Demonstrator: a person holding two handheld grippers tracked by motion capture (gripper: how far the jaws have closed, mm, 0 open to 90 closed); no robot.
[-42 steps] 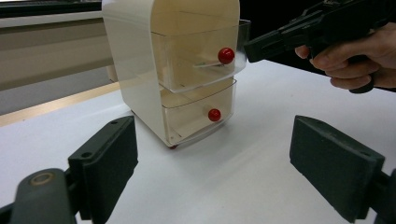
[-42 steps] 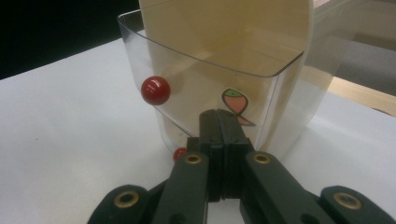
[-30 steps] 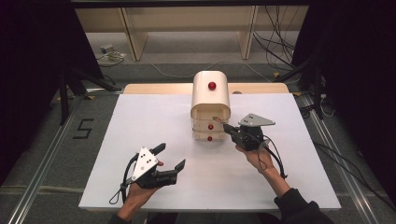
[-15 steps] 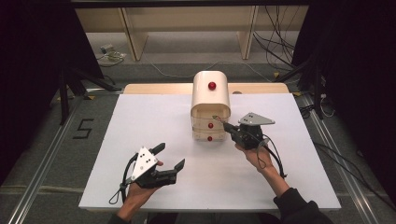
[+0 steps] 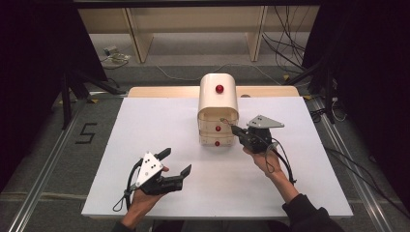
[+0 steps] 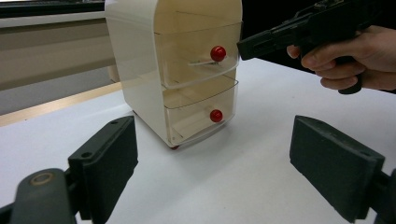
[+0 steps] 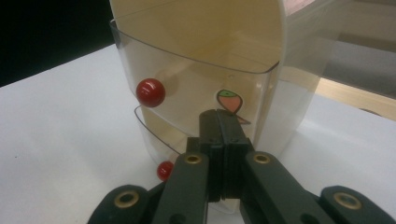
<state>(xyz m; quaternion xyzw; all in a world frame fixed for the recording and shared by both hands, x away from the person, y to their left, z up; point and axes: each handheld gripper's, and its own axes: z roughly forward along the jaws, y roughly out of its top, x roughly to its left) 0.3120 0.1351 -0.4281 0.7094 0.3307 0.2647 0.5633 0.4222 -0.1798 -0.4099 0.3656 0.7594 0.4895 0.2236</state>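
White covers the table (image 5: 145, 125), and its bare top leaves plenty of room on every side of the small drawer cabinet (image 5: 218, 104), which stands near the far edge at about 12 o'clock from the table's middle. The widest open stretch runs from 7 to 10 o'clock, toward the left edge; the near edge at 6 o'clock is free between the two forearms. Beyond the far edge a strip of bare wood (image 5: 159, 91) shows.

The cabinet is cream plastic with a rounded top and clear, curved drawer fronts. In the high view three red knobs (image 5: 219, 89) line up down its front. The upper of the two lower drawers stands pulled out a little, and a small sticker (image 7: 229, 101) with an orange and green shape sits on its clear wall; I cannot read any writing on it. On the floor at 9 o'clock a mark reads "5" (image 5: 87, 133).

The right gripper (image 5: 236, 130) has its jaws pressed together, tips just at the front corner of the pulled-out drawer, beside the knob at 3 o'clock of the cabinet front; whether they touch the plastic I cannot tell. The left gripper (image 5: 175, 162) rests low at 7 o'clock, jaws wide apart with nothing between them, well apart from the cabinet.
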